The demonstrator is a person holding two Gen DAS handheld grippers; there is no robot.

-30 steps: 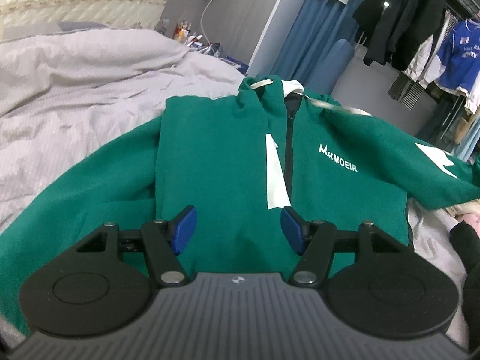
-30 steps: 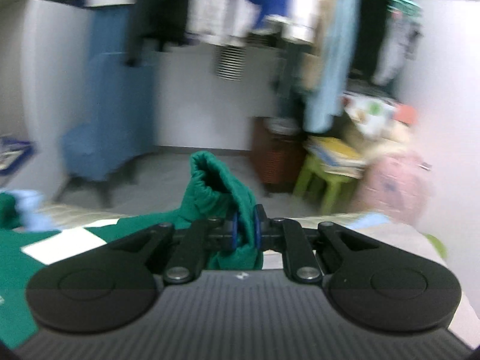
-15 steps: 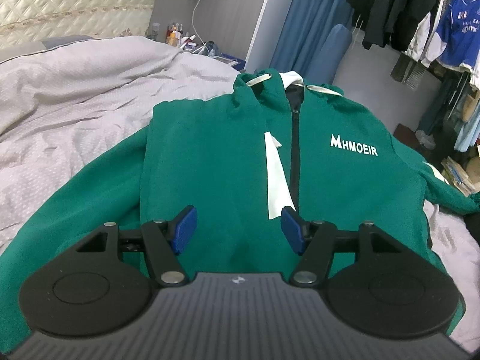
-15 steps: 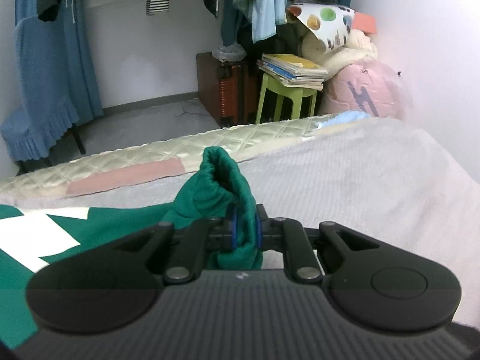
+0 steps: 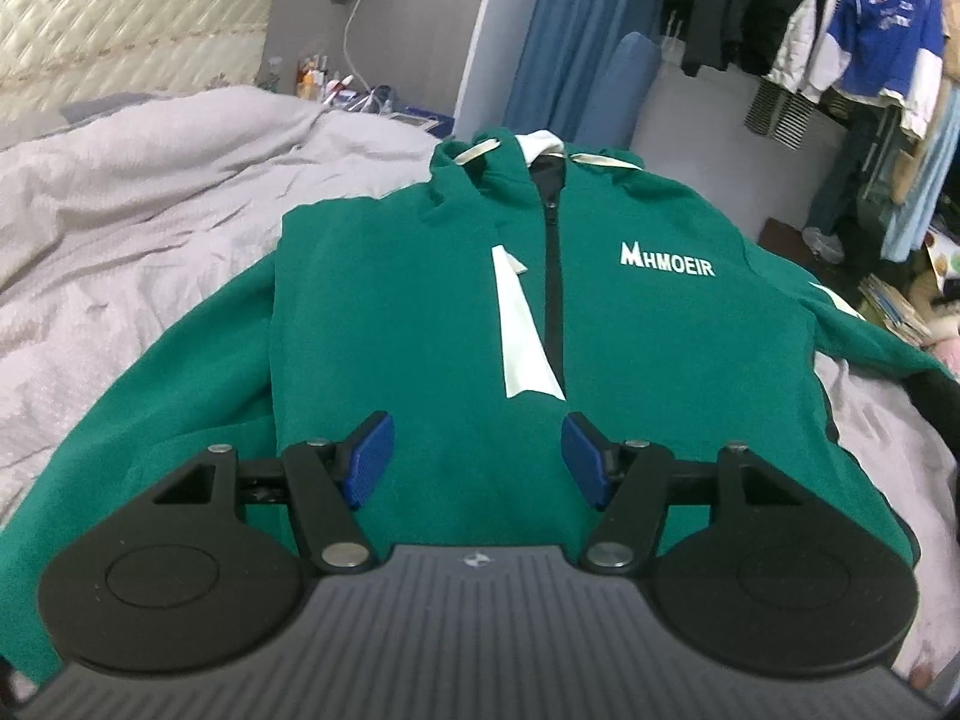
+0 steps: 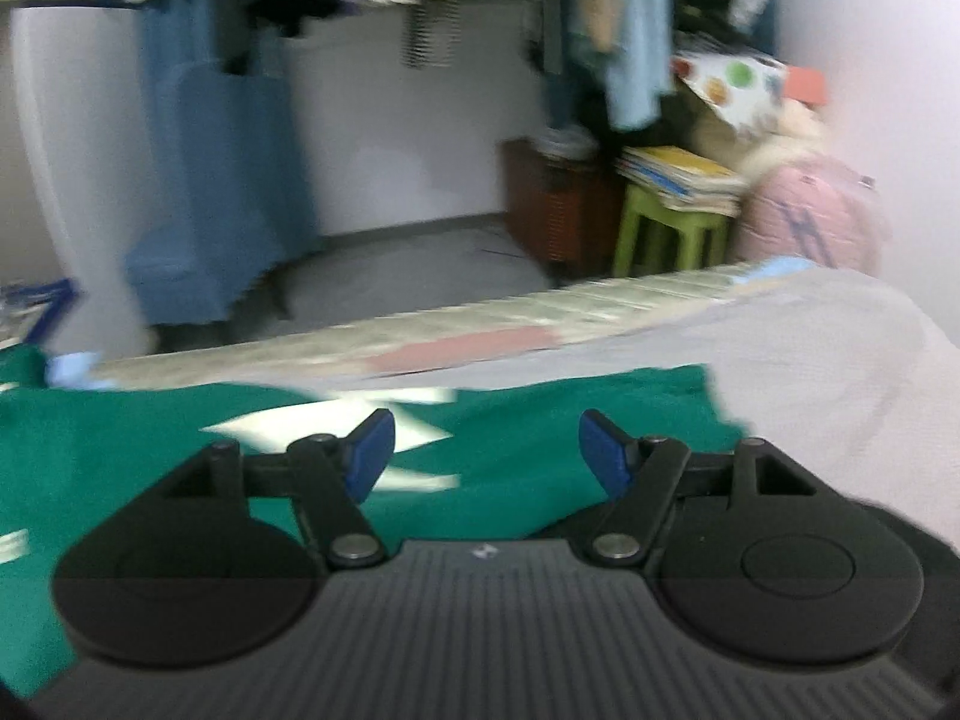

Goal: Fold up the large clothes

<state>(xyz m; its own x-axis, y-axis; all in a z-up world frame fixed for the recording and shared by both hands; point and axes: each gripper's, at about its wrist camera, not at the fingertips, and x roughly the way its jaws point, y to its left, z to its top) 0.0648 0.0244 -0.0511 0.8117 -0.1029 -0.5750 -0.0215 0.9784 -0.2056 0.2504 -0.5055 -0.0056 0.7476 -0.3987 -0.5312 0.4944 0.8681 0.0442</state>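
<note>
A green zip hoodie (image 5: 420, 312) with white panels and the white lettering MHMOEIR lies face up on the grey bed (image 5: 150, 192), hood far from me, sleeves spread to both sides. My left gripper (image 5: 477, 459) hovers open over its lower front with nothing between the blue pads. In the blurred right wrist view the hoodie's right sleeve (image 6: 540, 426) lies flat on the bed. Above that sleeve my right gripper (image 6: 486, 450) has its jaws opening, and nothing is between them.
Grey bedding (image 6: 840, 372) spreads to the right of the sleeve. Beyond the bed's quilted edge (image 6: 480, 324) are a green stool with books (image 6: 666, 210), a pink bag (image 6: 810, 216), a blue chair (image 6: 210, 192) and a rack of hanging clothes (image 5: 840, 30).
My right gripper held the green sleeve's cuff pinched; now its jaws are apart and the sleeve lies flat on the bed. The raised sleeve has come down to the hoodie's side.
</note>
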